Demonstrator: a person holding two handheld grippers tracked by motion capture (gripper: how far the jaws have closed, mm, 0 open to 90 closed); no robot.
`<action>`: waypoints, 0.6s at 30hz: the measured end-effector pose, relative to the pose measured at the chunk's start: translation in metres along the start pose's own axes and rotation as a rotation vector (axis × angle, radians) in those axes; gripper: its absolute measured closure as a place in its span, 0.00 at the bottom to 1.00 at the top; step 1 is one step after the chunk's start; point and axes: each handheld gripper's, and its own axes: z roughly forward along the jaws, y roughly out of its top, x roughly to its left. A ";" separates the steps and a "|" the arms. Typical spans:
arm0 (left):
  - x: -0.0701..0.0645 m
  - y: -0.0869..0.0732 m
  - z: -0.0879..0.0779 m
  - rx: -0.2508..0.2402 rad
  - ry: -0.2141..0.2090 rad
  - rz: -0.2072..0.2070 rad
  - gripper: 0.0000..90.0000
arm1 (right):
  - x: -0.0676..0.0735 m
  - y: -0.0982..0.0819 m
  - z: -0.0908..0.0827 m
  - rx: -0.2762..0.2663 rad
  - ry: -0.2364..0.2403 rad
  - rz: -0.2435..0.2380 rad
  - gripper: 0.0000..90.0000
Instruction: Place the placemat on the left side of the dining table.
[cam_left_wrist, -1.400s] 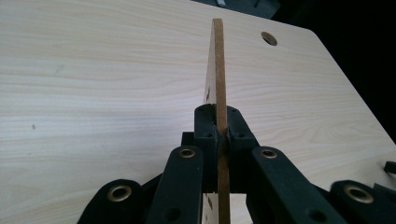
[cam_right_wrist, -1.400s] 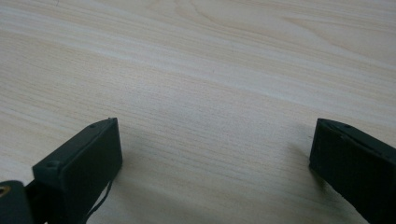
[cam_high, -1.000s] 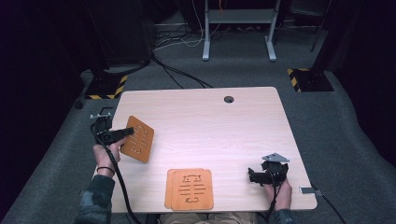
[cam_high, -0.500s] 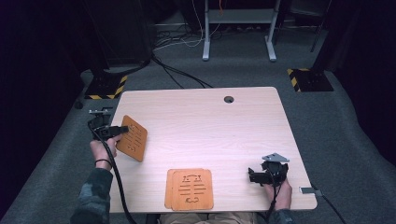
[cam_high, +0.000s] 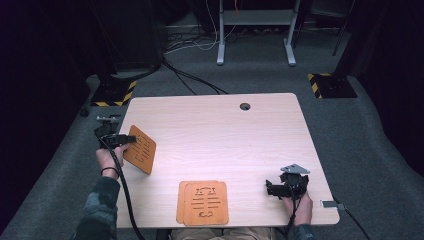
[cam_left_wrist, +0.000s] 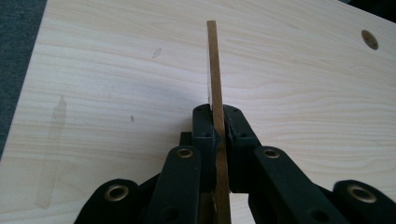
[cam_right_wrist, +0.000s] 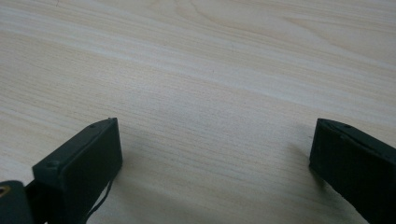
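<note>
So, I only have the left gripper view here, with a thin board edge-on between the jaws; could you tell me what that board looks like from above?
Observer: In the high view the orange panel is square with rounded corners and has slots cut through it. The left gripper is clamped on its edge and holds it tilted over the table.
Operator: Thank you. Are there more of them?
Observer: Yes, a stack of orange panels lies flat near the table's front edge, in front of the person.
Operator: And what is the other gripper doing?
Observer: The right gripper sits low at the table's front right, its jaws wide open with nothing between them.
</note>
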 end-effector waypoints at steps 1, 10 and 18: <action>0.000 0.000 0.000 0.006 0.016 -0.002 0.92 | 0.000 0.000 0.000 0.001 0.000 0.000 0.02; 0.005 0.002 0.003 0.027 0.075 0.057 0.84 | 0.000 0.000 0.000 0.000 0.002 0.001 0.02; 0.011 0.000 0.007 0.043 0.116 0.077 0.77 | 0.000 0.000 0.000 0.001 0.001 0.000 0.02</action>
